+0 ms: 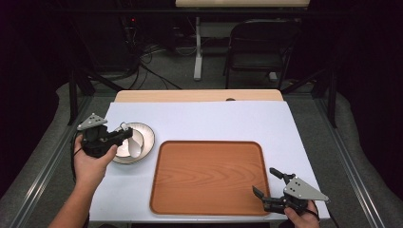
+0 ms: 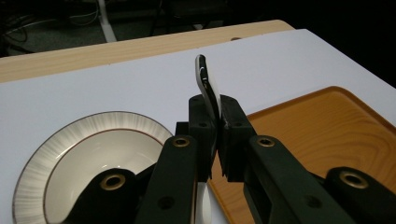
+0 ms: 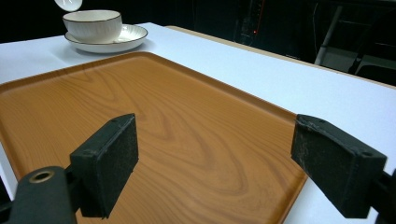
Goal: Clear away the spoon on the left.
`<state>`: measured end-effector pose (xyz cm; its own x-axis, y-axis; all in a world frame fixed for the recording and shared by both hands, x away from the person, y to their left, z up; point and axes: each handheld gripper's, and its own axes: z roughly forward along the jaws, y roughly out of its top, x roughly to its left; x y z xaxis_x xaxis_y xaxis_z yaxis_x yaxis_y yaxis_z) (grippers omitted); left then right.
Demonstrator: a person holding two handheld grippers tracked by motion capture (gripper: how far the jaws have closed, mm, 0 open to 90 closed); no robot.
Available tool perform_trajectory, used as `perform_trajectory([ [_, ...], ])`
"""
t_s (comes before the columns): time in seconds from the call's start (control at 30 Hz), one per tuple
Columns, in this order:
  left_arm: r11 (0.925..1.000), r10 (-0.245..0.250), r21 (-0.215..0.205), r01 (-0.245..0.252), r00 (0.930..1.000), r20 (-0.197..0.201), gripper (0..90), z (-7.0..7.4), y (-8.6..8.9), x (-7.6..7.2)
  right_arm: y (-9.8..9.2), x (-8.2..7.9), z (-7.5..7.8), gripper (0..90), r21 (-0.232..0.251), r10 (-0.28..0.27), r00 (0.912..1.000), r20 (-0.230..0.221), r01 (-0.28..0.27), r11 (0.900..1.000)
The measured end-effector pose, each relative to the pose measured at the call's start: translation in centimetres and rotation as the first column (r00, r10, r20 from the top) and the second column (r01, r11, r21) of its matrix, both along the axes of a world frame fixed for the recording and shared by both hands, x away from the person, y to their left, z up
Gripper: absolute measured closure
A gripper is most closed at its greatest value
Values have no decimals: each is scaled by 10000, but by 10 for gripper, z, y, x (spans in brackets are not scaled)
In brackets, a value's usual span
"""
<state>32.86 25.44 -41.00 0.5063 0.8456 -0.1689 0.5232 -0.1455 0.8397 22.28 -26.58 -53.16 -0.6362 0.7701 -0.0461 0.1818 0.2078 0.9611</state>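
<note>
My left gripper is shut on the handle of a white ceramic spoon, held just above a ribbed white bowl. The bowl stands on a matching plate at the left of the white tabletop. The spoon's scoop hangs over the bowl in the right gripper view. My right gripper is open with nothing between its pads, low over the near right corner of a wooden tray.
The tray has nothing on it and lies right of the plate. A white sheet covers the wooden table. Beyond the far edge stand a dark folding chair and a table leg on a floor with cables.
</note>
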Motion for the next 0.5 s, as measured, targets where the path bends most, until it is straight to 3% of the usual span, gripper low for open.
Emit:
perform_trajectory([
  [0.27,9983,-576,30,577,9983,-117,855,0,-16,-2,0,0,0,144,3,11,10000,0,-11,10000],
  [0.5,9929,-1188,40,1190,9927,-199,855,0,-35,-5,0,0,0,144,4,14,10000,-1,-14,10000],
])
